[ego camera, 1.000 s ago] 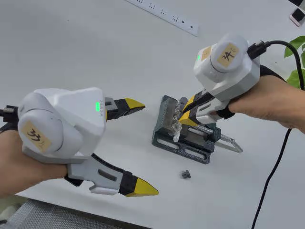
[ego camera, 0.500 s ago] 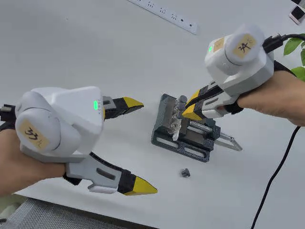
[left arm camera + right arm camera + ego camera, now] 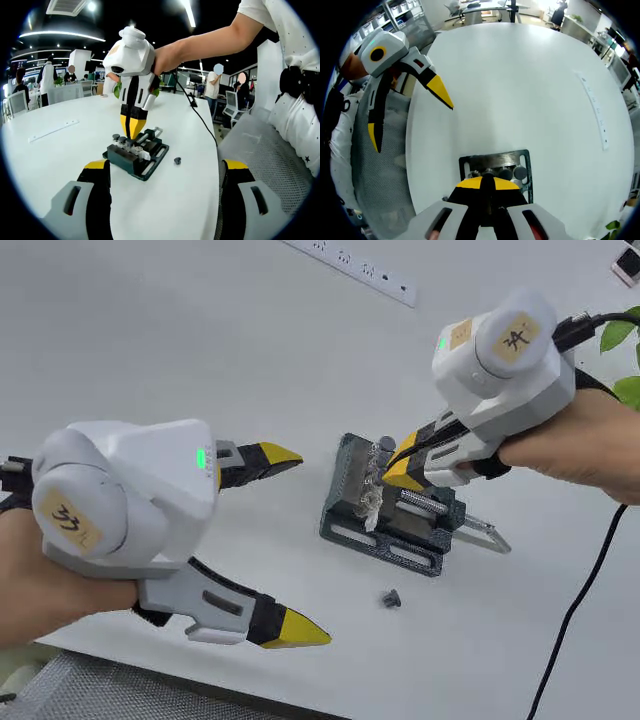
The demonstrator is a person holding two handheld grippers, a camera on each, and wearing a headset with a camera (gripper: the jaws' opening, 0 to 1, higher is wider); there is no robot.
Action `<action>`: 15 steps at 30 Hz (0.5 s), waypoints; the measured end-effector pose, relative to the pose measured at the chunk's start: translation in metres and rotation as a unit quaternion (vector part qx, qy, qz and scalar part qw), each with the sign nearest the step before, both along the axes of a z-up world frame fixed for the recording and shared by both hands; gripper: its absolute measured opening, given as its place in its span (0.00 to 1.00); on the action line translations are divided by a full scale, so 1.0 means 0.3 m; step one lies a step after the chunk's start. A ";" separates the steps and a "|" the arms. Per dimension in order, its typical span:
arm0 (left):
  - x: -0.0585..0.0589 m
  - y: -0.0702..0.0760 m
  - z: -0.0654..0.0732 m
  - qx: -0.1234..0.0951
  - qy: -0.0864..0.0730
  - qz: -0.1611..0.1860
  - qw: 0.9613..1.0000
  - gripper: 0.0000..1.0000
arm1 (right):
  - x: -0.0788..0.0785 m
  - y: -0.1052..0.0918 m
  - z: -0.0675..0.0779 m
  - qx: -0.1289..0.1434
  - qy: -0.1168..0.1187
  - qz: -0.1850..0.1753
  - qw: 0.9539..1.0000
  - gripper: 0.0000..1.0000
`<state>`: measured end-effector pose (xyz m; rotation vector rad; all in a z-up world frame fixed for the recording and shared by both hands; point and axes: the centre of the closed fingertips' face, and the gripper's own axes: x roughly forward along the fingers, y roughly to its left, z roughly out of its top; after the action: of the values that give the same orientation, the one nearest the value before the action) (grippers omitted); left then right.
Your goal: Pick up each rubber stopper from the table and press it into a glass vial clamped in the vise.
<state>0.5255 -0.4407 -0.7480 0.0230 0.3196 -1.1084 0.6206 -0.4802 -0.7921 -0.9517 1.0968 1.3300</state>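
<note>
Dark vise (image 3: 385, 532) sits right of centre, with clear vials (image 3: 370, 502) clamped upright in it. One small grey stopper (image 3: 390, 598) lies loose just below it.

The glass vials (image 3: 371, 504) in the vise (image 3: 345, 530) are partly hidden by the closed tips of the right tongs (image 3: 393, 464); whether anything is pinched between them cannot be told. A plant (image 3: 620, 333) is cut off at the far right edge.
</note>
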 end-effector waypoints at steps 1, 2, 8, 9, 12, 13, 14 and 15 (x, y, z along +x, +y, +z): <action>0.000 0.001 0.000 0.000 -0.001 0.000 1.000 0.91 | 0.001 -0.001 -0.001 -0.001 0.000 0.000 1.000 0.01; 0.002 0.003 0.000 -0.001 0.000 0.001 1.000 0.91 | 0.001 -0.001 -0.001 0.000 0.000 -0.001 1.000 0.02; 0.004 0.006 -0.003 -0.001 0.001 0.002 1.000 0.90 | 0.003 0.000 -0.014 -0.002 0.002 0.001 1.000 0.01; 0.004 0.005 -0.003 -0.002 0.002 0.002 1.000 0.90 | 0.006 0.001 -0.014 -0.002 0.001 0.002 1.000 0.01; 0.004 0.006 -0.005 -0.002 0.002 0.003 1.000 0.90 | 0.007 -0.001 -0.012 -0.002 0.001 0.004 1.000 0.00; 0.004 0.006 -0.005 -0.002 0.002 0.002 1.000 0.90 | 0.006 0.000 -0.011 -0.002 0.002 0.003 1.000 0.01; 0.004 0.007 -0.007 -0.002 0.002 0.003 1.000 0.90 | 0.005 0.000 -0.011 -0.002 0.002 0.003 1.000 0.01; 0.005 0.008 -0.007 -0.002 0.003 0.003 1.000 0.90 | 0.006 0.000 -0.012 -0.003 0.002 0.005 1.000 0.01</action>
<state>0.5269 -0.4384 -0.7502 0.0162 0.3221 -1.1030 0.6226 -0.4801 -0.7957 -0.9599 1.1002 1.3375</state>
